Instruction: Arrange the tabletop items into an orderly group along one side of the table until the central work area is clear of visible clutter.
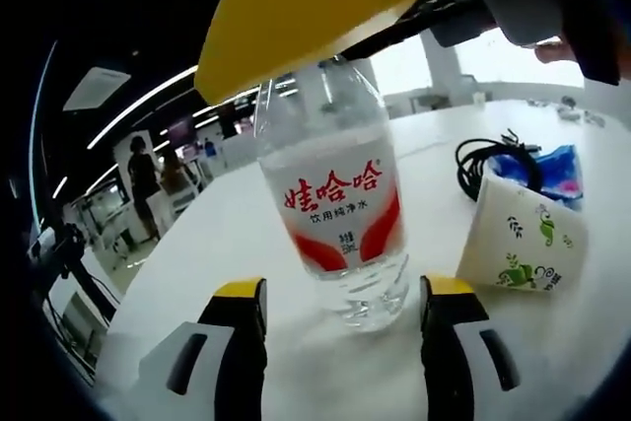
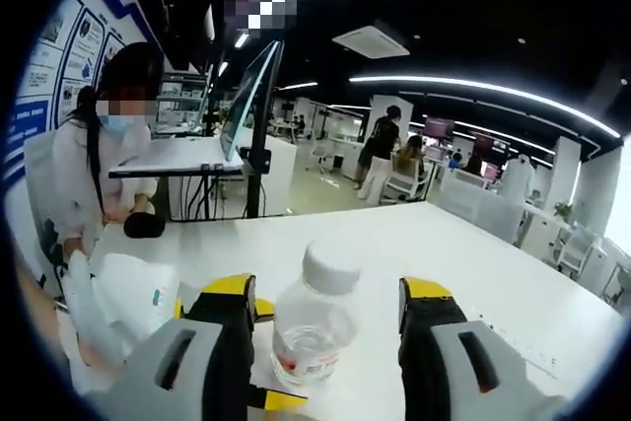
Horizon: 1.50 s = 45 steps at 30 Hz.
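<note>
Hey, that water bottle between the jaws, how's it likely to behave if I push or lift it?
The water bottle looks nearly empty, so probably light. It is tall on a narrow base, so a high push may tip it. Its thin clear plastic would likely dent under a firm squeeze.

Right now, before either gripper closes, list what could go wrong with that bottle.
1. The water bottle stands upright between the open jaws of both the left gripper and the right gripper; if both close, they may collide or tip it.
2. The paper cup lies on its side close by, next to a black cable and a blue packet; a wide swing could roll or drag them across the table.
</note>
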### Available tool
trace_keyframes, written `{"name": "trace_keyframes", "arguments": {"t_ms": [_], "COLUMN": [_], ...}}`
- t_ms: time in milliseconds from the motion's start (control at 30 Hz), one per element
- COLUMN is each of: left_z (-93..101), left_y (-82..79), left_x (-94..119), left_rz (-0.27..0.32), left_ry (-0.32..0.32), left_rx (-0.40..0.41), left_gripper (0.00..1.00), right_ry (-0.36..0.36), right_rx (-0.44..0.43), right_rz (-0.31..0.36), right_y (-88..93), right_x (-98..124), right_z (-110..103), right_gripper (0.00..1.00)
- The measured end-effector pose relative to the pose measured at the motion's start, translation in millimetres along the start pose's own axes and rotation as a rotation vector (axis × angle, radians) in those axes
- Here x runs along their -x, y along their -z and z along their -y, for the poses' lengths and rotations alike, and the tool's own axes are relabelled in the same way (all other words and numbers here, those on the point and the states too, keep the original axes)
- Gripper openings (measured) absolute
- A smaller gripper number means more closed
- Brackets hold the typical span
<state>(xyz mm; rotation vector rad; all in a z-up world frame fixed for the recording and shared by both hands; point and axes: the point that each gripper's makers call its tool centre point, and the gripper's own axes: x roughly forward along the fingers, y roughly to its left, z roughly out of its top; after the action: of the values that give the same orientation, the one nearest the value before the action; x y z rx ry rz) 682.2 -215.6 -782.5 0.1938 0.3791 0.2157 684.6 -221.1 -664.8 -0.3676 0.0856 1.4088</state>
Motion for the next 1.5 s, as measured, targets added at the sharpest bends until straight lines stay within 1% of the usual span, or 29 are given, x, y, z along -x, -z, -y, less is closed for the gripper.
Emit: {"name": "trace_keyframes", "arguments": {"t_ms": [167, 233, 267, 333, 433, 500, 567, 600, 633, 667, 733, 800, 833, 867, 900, 933, 967, 1000, 1033, 1067, 1100, 1133, 1167, 1233, 1300, 1433, 1467, 1500], "left_z": [-4.2, -8.0, -9.3, -11.8, -14.7, -14.7, -9.2, -9.4, -8.3, -5.5, -3.5, -3.2, -2.8, -3.0, 5.2, 6.5, 6.0, 7.5, 10.1, 9.7, 11.5, 13.3, 12.9, 15.7, 16.8, 18.7, 21.9, 24.2], "left_y": [0.5, 0.9, 1.5, 0.5, 1.1, 3.5, 10.0, 11.1, 11.1, 11.2, 12.7, 12.9, 16.0, 16.5, 19.1, 20.2, 18.8, 18.8, 19.6, 19.3, 19.2, 19.1, 19.1, 18.9, 21.9, 25.5, 26.1, 26.9], "left_x": [7.0, 11.5, 13.1, 17.2, 22.6, 25.9, 28.3, 30.3, 32.4, 35.6, 39.3, 42.5, 43.9, 44.6, 45.8, 46.7, 47.6, 48.4, 48.9, 50.2, 51.6, 53.4, 54.4, 59.2, 60.8, 67.5, 70.2, 71.9], "left_rz": [-0.015, -0.021, -0.029, -0.027, -0.041, -0.057, -0.087, -0.092, -0.092, -0.094, -0.107, -0.105, -0.122, -0.124, -0.147, -0.161, -0.157, -0.161, -0.170, -0.173, -0.178, -0.183, -0.185, -0.193, -0.201, -0.218, -0.228, -0.234], "left_ry": [-0.001, -0.012, -0.012, -0.013, -0.003, 0.010, 0.037, 0.039, 0.041, 0.051, 0.065, 0.076, 0.083, 0.089, 0.135, 0.149, 0.149, 0.161, 0.181, 0.182, 0.196, 0.213, 0.213, 0.231, 0.245, 0.251, 0.267, 0.282], "left_rx": [0.000, 0.045, 0.045, 0.038, 0.032, 0.060, 0.124, 0.112, 0.112, 0.107, 0.125, 0.134, 0.143, 0.142, 0.185, 0.174, 0.180, 0.185, 0.186, 0.206, 0.212, 0.225, 0.234, 0.234, 0.223, 0.261, 0.286, 0.295], "left_gripper": [0.58, 0.59, 0.59, 0.59, 0.58, 0.58, 0.58, 0.57, 0.56, 0.56, 0.57, 0.57, 0.57, 0.57, 0.57, 0.56, 0.56, 0.56, 0.56, 0.56, 0.56, 0.55, 0.55, 0.53, 0.51, 0.52, 0.52, 0.51], "right_ry": [0.010, 0.013, 0.014, 0.021, 0.022, 0.029, 0.016, 0.000, 0.003, 0.005, 0.001, -0.005, -0.008, -0.018, -0.030, -0.042, -0.063, -0.061, -0.070, -0.070, -0.076, -0.081, -0.089, -0.094, -0.100, -0.125, -0.129, -0.143], "right_rx": [-0.017, -0.020, -0.028, -0.049, -0.076, -0.087, -0.121, -0.145, -0.159, -0.155, -0.190, -0.214, -0.225, -0.241, -0.251, -0.256, -0.276, -0.288, -0.294, -0.298, -0.310, -0.320, -0.331, -0.349, -0.353, -0.387, -0.399, -0.425], "right_rz": [-0.007, -0.008, -0.006, -0.029, -0.047, -0.049, -0.096, -0.136, -0.150, -0.139, -0.158, -0.172, -0.180, -0.202, -0.217, -0.223, -0.231, -0.252, -0.260, -0.267, -0.296, -0.305, -0.323, -0.340, -0.350, -0.403, -0.419, -0.439], "right_y": [3.0, 5.2, 5.6, 10.5, 14.8, 17.1, 28.1, 36.7, 39.7, 38.7, 43.1, 46.0, 48.3, 52.0, 55.5, 56.6, 57.8, 61.0, 61.3, 62.1, 66.3, 67.6, 70.3, 74.4, 77.7, 88.2, 90.4, 91.9], "right_x": [8.5, 10.8, 11.9, 13.6, 18.5, 22.8, 23.6, 24.0, 25.4, 26.1, 32.3, 37.1, 37.8, 38.8, 40.1, 40.9, 42.4, 44.2, 45.6, 46.9, 49.5, 50.5, 52.3, 55.5, 59.8, 67.3, 69.2, 74.7], "right_z": [3.5, 5.9, 6.7, 12.3, 16.9, 21.4, 22.3, 22.0, 23.3, 26.1, 28.2, 30.8, 33.1, 32.5, 31.9, 30.6, 27.8, 28.4, 28.0, 28.3, 27.9, 27.9, 27.0, 27.3, 25.7, 26.2, 26.6, 20.1], "right_gripper": [0.57, 0.58, 0.59, 0.59, 0.59, 0.60, 0.62, 0.64, 0.64, 0.64, 0.65, 0.65, 0.65, 0.65, 0.64, 0.64, 0.64, 0.64, 0.64, 0.63, 0.63, 0.63, 0.62, 0.60, 0.60, 0.60, 0.60, 0.59]}}
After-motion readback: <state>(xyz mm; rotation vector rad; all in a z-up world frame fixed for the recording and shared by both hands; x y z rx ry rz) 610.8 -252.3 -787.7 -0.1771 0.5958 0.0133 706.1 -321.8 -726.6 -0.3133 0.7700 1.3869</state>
